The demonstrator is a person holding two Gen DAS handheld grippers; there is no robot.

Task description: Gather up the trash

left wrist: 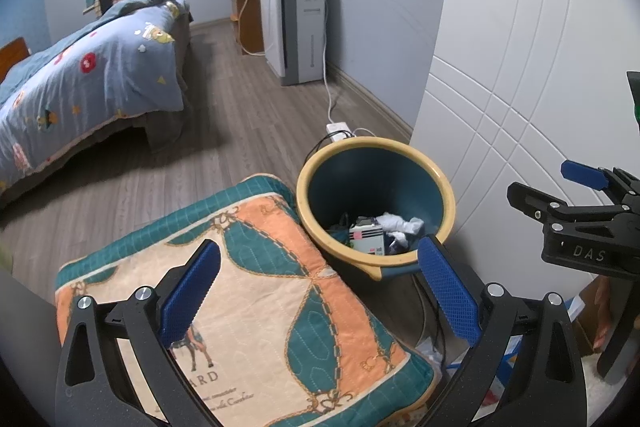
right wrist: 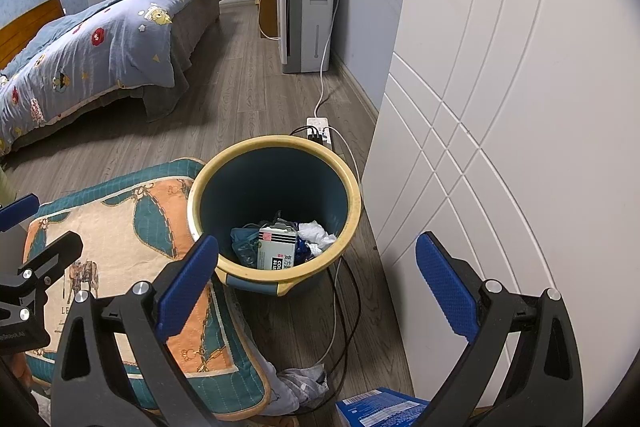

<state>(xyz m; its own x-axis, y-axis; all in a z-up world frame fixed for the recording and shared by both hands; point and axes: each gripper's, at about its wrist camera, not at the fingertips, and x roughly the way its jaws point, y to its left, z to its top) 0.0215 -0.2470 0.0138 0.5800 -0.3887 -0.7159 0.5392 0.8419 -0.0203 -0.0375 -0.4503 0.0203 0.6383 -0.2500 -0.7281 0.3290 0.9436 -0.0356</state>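
While I am holding both tools above the floor, I am looking down into the trash bin (right wrist: pixel 276 211), a round blue bucket with a yellow rim standing between the patterned cushion (right wrist: pixel 132 247) and the white cabinet door (right wrist: pixel 500 107). My right gripper (right wrist: pixel 316 283) is hanging with its jaws spread wide and nothing between them, and my left gripper (left wrist: pixel 320 291) is likewise gaping and empty over the cushion's corner. Inside the bin I am seeing a small printed carton (right wrist: pixel 278 247), crumpled white tissue (right wrist: pixel 318 233) and some dark wrappers, so it is already partly filled. On the floor nearer to me a crumpled grey-white wad (right wrist: pixel 304 381) is lying just beside the cushion's edge, tangled close to the cables (right wrist: pixel 344 307), and a blue packet (right wrist: pixel 380 407) is showing at the bottom of the right view. I am judging the wad to be the likeliest piece to take: it looks light, soft and easily crushed, so it should give under the pads rather than slip, and I am thinking of pinching it across its highest fold, well clear of the cords. The blue packet seems flat and smooth, probably slicker and stiffer, so I would be taking it by an exposed edge rather than flat on. The bin itself looks rigid plastic, light enough to tip if nudged at the rim.
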